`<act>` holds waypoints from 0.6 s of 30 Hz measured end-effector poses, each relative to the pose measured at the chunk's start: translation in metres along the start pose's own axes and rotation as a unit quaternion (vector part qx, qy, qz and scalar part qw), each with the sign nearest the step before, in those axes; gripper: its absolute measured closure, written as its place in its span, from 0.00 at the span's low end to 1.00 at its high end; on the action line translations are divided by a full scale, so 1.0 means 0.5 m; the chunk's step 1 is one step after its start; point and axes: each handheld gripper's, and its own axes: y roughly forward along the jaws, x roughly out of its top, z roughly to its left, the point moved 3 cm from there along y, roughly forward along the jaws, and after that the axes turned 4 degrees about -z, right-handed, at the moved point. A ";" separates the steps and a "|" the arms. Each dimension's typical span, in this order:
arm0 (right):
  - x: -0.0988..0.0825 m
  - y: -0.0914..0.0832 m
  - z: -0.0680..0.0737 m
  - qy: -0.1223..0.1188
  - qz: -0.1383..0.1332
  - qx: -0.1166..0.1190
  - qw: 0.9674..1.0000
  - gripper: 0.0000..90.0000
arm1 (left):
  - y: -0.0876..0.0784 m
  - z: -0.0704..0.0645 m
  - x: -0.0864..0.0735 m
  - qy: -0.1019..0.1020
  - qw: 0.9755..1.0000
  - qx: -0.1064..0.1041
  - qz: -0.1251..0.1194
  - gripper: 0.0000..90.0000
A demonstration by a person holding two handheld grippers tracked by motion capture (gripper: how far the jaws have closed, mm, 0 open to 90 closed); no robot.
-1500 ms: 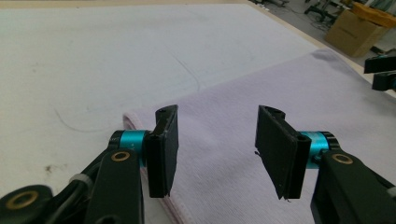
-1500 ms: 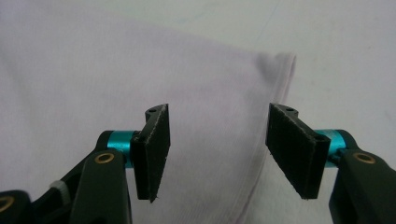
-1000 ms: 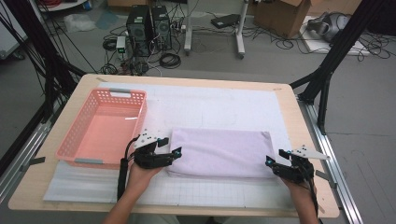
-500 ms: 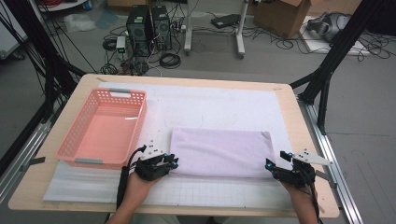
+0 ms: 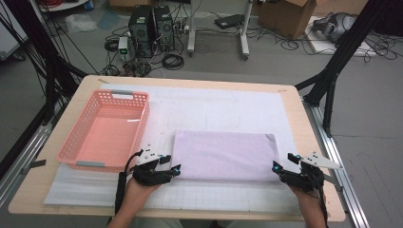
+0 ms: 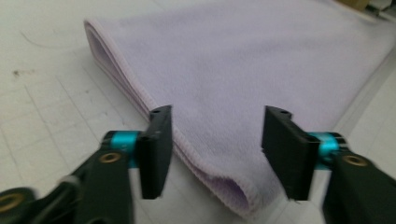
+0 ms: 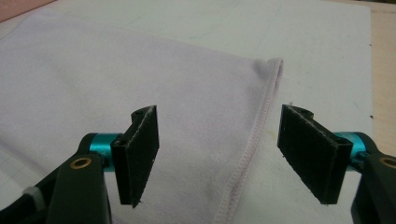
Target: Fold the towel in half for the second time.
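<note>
Cables and computer cases are seen beyond the table [image 5: 304, 118]; a folded towel [image 5: 223, 156] lies right of the basket [image 5: 107, 130].

Left gripper [image 6: 215, 154]: jaws just reopened, straddling the near-left corner, unpressed.

Right gripper [image 7: 219, 156]: parted over the near-right hem.

Judged step: corners being taken; both must close before folding.

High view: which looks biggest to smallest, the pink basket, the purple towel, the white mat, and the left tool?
1. White mat, covering most of the table.
2 and 3. Towel and basket: too alike in spread to rank.
4. Left tool, clearly smallest.
</note>
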 end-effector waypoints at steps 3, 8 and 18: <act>0.004 -0.002 0.005 -0.007 -0.007 0.002 1.000 0.28 | -0.007 0.000 0.007 0.002 1.000 0.009 -0.028 0.29; 0.007 -0.007 0.011 -0.004 -0.021 0.008 1.000 0.23 | -0.012 -0.006 0.016 0.011 0.998 0.005 -0.055 0.19; 0.008 -0.008 0.013 -0.009 -0.032 0.014 0.999 0.21 | -0.009 -0.010 0.015 0.014 0.998 0.005 -0.059 0.19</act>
